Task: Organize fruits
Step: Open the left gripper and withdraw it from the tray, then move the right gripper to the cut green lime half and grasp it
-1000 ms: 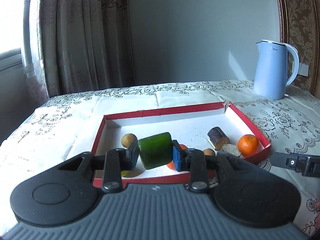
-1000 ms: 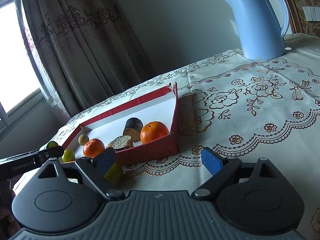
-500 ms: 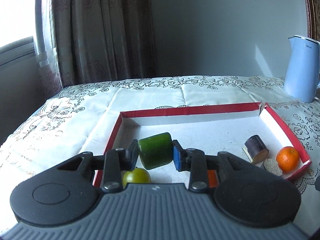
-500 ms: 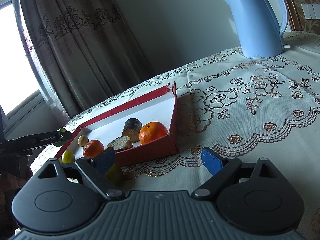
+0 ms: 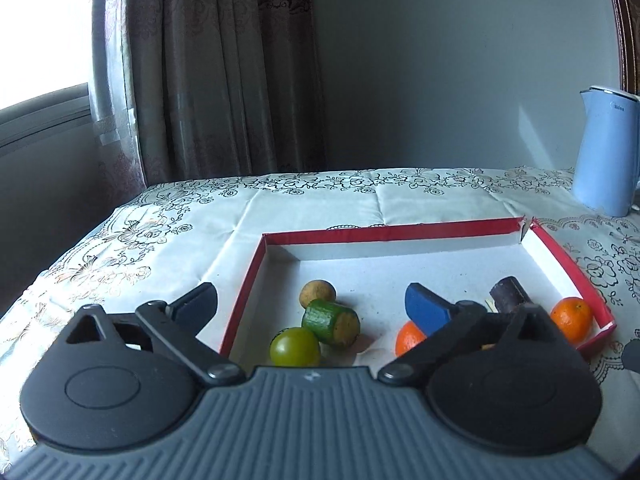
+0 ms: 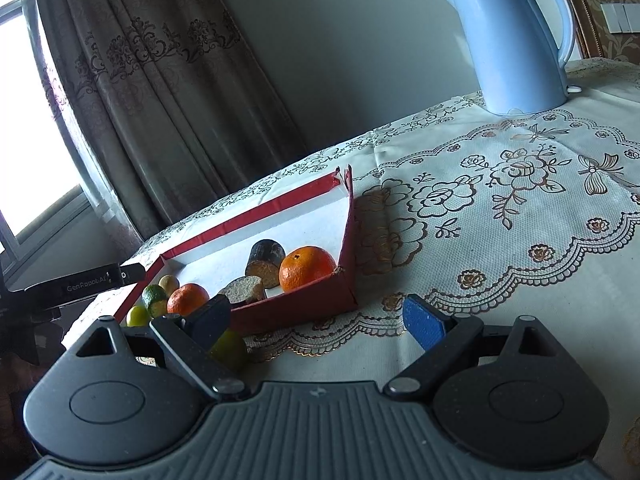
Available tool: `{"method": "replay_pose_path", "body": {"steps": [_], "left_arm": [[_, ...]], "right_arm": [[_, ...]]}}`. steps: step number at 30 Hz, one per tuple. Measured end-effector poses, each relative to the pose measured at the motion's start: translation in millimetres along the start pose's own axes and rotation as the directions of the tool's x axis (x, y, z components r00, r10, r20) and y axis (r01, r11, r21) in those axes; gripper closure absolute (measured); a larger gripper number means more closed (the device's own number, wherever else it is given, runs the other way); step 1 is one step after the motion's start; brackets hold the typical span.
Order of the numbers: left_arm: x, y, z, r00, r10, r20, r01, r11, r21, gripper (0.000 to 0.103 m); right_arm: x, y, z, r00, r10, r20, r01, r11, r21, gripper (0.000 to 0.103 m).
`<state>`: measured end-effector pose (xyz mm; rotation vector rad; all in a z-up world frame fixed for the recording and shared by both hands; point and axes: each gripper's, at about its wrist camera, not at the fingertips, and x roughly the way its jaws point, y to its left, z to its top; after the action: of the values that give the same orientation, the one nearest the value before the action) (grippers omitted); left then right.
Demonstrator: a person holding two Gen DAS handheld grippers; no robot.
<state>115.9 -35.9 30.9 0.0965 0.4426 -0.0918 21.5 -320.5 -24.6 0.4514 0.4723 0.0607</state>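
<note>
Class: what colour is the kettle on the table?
Light blue kettle; clearest in the right wrist view.

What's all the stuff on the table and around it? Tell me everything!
box: 1, red outside, white inside, on the cloth
oranges: 2, orange, in box
green chunk: 1, green, in box
green balls: 2, yellow-green, one in box, one outside
tan ball: 1, in box
dark chunks: 2, brown, in box
kettle: 1, blue, far corner
cloth: 1, cream, flowered
curtain: brown, behind
left claw: open
right claw: open
</note>
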Motion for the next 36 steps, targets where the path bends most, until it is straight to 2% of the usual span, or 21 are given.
{"method": "replay_pose_path", "body": {"steps": [6,12,16,17,19,22,26,28,30,36], "left_arm": [[-28.2,16.0,-22.1,0.999,-0.009,-0.038,0.008,1.000,-0.027,0.000],[-42.0,41.2,-53.6,0.997,0.034,-0.065,-0.040,0.996,-0.085,0.000],[-42.1,61.7,-69.1,0.995,0.066,-0.081,-0.078,0.984,-0.158,0.000],[-41.2,65.5,-70.5,0.993,0.064,-0.096,-0.081,0.981,-0.178,0.000],[-41.3,72.7,-72.1,0.994,0.045,-0.101,-0.066,0.974,-0.219,0.000],[-38.1,73.5,-73.2,0.990,0.053,-0.129,-0.081,0.972,-0.223,0.000],[-39.9,59.2,-73.9,0.987,0.091,-0.133,-0.110,0.984,-0.143,0.000],[-43.6,49.6,-74.2,0.988,0.117,-0.103,-0.126,0.988,-0.089,0.000],[-42.1,45.3,-73.6,0.986,0.124,-0.107,-0.132,0.989,-0.064,0.000],[-39.1,53.5,-73.7,0.987,0.106,-0.124,-0.120,0.987,-0.110,0.000]], "right_arm": [[-4.9,3.1,-0.6,0.999,0.017,0.033,-0.017,1.000,-0.023,0.010],[-14.4,16.5,-4.3,0.995,0.045,0.091,-0.035,0.993,-0.113,0.010],[-30.3,28.5,-10.3,0.976,0.117,0.185,-0.082,0.979,-0.187,0.008],[-33.4,32.5,-13.0,0.970,0.138,0.200,-0.094,0.972,-0.217,0.002],[-36.9,40.1,-18.1,0.963,0.171,0.208,-0.108,0.953,-0.283,0.000],[-40.9,53.0,-23.2,0.964,0.182,0.195,-0.101,0.926,-0.363,0.000],[-33.8,73.8,-31.7,0.986,0.151,0.076,-0.106,0.902,-0.419,0.000],[-28.1,83.1,-36.9,0.992,0.126,0.018,-0.106,0.896,-0.431,0.000],[-22.3,91.1,-40.4,0.995,0.099,-0.023,-0.099,0.897,-0.430,0.000],[-7.0,108.4,-51.6,0.988,0.080,-0.129,-0.128,0.897,-0.423,0.000]]}}
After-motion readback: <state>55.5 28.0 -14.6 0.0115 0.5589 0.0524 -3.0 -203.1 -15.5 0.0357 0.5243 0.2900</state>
